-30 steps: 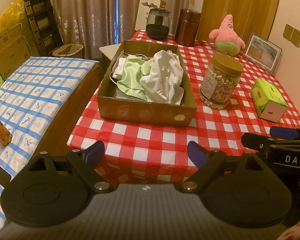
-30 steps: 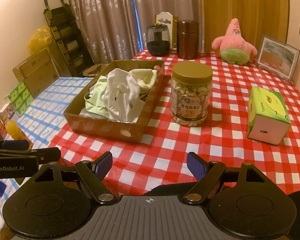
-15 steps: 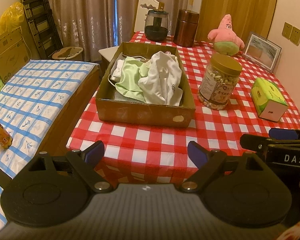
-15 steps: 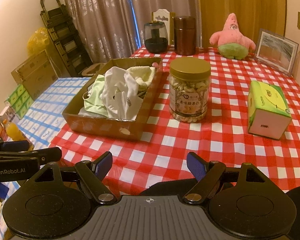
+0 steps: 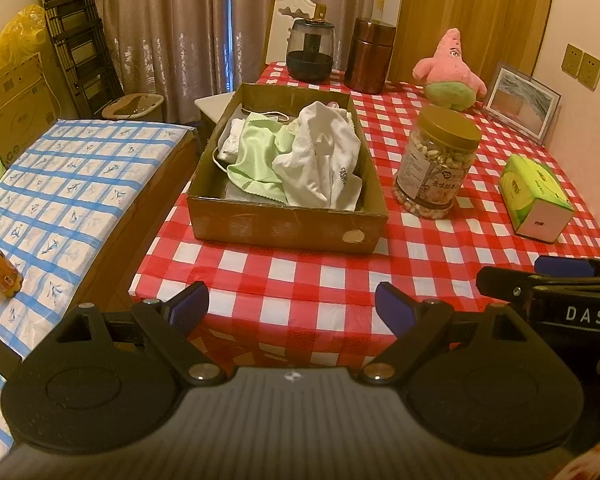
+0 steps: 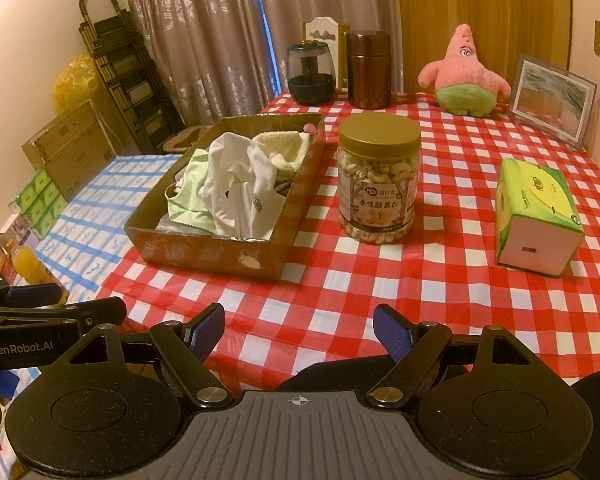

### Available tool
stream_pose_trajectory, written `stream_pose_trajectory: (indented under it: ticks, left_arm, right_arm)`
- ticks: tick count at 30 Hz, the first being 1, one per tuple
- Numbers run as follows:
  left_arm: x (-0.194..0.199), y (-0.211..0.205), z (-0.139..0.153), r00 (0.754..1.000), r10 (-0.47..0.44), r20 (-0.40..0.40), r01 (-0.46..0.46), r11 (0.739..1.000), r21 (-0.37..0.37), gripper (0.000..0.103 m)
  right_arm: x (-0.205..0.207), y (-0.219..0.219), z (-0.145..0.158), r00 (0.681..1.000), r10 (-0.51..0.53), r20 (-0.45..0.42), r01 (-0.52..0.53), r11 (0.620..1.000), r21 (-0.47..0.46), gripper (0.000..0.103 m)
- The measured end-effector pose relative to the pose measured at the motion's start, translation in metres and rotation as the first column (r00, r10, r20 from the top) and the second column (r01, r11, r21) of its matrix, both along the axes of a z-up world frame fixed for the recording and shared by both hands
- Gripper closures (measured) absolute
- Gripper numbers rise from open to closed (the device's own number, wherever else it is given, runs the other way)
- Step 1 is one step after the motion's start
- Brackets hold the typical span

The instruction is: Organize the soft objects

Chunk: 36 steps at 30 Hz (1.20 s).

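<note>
A shallow cardboard box [image 5: 288, 226] sits on the red-checked tablecloth [image 5: 300, 272], open at the top. Inside lie crumpled soft things: a white garment [image 5: 320, 160] heaped toward the right, a pale green cloth [image 5: 256, 156] beside it on the left, and a cream towel [image 6: 284, 150] behind. A pink starfish plush toy [image 6: 464, 76] sits upright at the table's far end.

My left gripper [image 5: 291, 307] is matte black with blue ribbed pads [image 5: 394, 312] and silver pivot screws. The right gripper [image 6: 299, 330] matches it, white "DAS" lettering on its side.

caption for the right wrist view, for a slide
Open right gripper facing cardboard box of crumpled cloths on checked table.
</note>
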State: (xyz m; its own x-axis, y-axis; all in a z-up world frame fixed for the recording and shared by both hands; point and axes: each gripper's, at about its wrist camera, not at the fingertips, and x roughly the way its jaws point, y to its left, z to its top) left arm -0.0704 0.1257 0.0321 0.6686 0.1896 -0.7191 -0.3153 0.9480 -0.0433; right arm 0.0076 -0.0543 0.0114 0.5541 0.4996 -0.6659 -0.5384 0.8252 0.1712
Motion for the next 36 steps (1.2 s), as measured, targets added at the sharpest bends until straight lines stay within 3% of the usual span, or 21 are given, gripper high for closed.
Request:
stream_pose_trajectory:
  ticks: [36]
  left_arm:
    - [0.0014, -0.0023, -0.0004, 1.000, -0.003, 0.000, 0.003, 1.000, -0.002, 0.014]
  right_arm:
    - [0.0002, 0.0000, 0.0002, 1.000, 0.000, 0.000, 0.000, 1.000, 0.001, 0.022]
